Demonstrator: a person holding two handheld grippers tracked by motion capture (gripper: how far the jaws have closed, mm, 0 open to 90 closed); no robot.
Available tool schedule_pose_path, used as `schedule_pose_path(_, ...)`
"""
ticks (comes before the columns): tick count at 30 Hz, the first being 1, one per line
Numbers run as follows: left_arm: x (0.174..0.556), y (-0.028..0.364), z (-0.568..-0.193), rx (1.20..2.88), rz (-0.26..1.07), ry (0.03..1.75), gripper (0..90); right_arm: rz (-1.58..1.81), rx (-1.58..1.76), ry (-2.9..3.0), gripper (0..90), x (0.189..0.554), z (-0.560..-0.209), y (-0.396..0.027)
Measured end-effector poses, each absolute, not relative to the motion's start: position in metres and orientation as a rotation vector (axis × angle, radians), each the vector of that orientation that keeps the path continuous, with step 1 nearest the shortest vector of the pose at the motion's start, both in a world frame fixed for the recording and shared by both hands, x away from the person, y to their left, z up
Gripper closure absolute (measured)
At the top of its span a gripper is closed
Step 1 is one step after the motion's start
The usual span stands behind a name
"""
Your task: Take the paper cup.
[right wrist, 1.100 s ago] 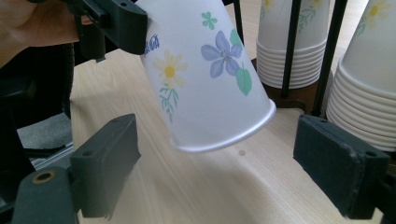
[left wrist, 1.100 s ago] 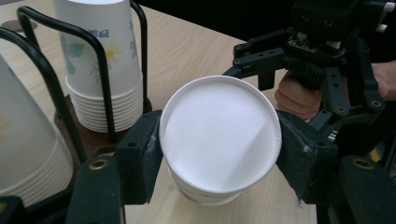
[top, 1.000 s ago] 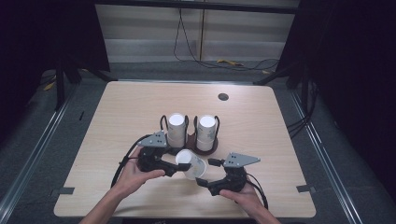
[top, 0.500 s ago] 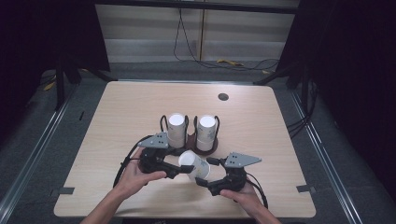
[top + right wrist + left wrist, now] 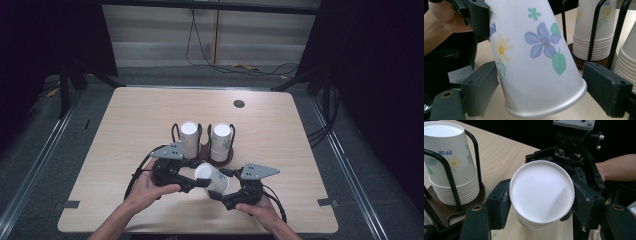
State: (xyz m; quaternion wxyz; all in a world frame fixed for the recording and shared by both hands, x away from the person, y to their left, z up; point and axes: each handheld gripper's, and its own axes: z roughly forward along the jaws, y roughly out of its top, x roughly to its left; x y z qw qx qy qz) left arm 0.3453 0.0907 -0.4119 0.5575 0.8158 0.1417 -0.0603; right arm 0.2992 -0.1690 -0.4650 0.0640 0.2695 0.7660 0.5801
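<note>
The paper cup (image 5: 212, 178) hangs tilted above the table's (image 5: 125, 120) near edge, between the two grippers, its closed base toward the left one and its rim down toward the right. The left gripper (image 5: 541, 202) is clamped on the cup near the base — both pads press its wall. The right gripper (image 5: 541, 92) straddles the rim end; its left pad touches the wall, the other stands just clear, so I judge those jaws open. The cup's long axis runs hand to hand. The right gripper view gives the flower print; the left gripper view gives the white base, and the rack (image 5: 205, 150) with two cup stacks (image 5: 189, 137) just behind
</note>
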Motion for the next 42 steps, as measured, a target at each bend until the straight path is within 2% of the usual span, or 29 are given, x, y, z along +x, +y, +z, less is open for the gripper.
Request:
schedule_pose_path(6,0.347,0.092,-0.413,1.905,-0.176,0.342,36.6,1.81,0.835,2.32,14.2,0.301,-0.468,-0.169)
schedule_pose_path(26,0.354,0.098,-0.416,1.892,-0.224,0.386,34.9,1.788,0.764,2.347,26.6,0.3,-0.468,-0.169)
schedule_pose_path(33,0.354,0.097,-0.417,1.911,-0.216,0.4,30.0,1.78,0.748,2.341,27.9,0.298,-0.467,-0.17)
schedule_pose_path(38,0.354,0.095,-0.419,1.929,-0.202,0.418,19.7,1.783,0.749,2.348,27.8,0.298,-0.467,-0.169)
schedule_pose_path(42,0.356,0.097,-0.419,1.934,-0.195,0.435,17.7,1.772,0.751,2.357,27.5,0.299,-0.467,-0.17)
